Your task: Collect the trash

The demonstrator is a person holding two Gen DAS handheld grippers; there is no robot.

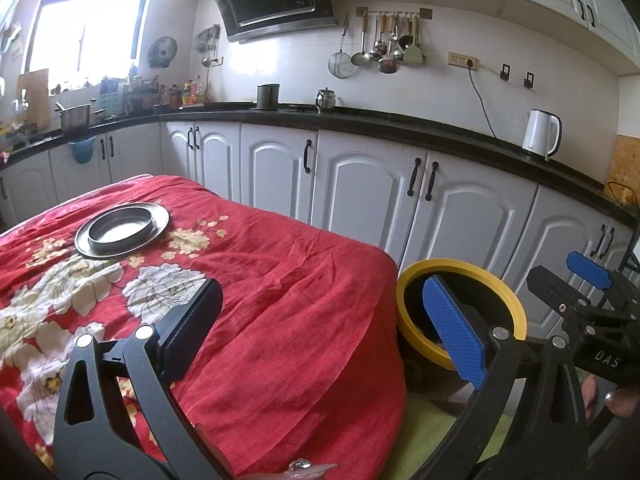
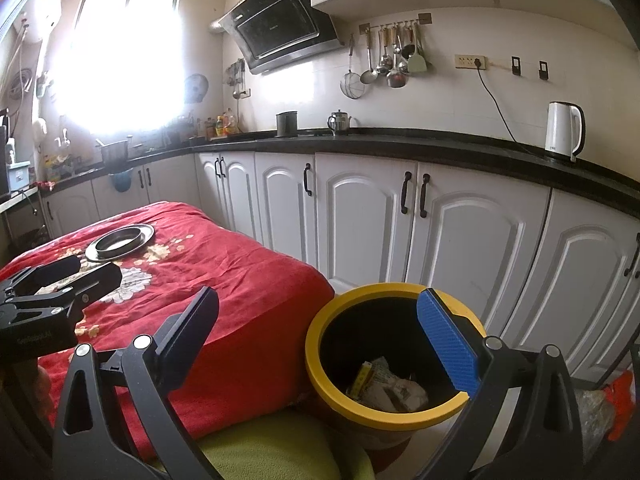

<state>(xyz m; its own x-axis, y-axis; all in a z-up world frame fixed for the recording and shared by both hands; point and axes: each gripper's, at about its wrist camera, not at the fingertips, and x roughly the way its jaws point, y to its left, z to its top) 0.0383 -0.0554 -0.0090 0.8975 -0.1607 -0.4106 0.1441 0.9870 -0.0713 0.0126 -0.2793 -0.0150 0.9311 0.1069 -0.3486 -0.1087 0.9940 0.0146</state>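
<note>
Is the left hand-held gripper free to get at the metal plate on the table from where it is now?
Probably yes. The left hand-held gripper is open and empty over the red cloth, and nothing stands between it and the plate farther along the table.

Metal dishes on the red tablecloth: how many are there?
2. A flat metal plate lies near the table's far end, and a shallow round pan sits on it. Others may be out of view.
</note>
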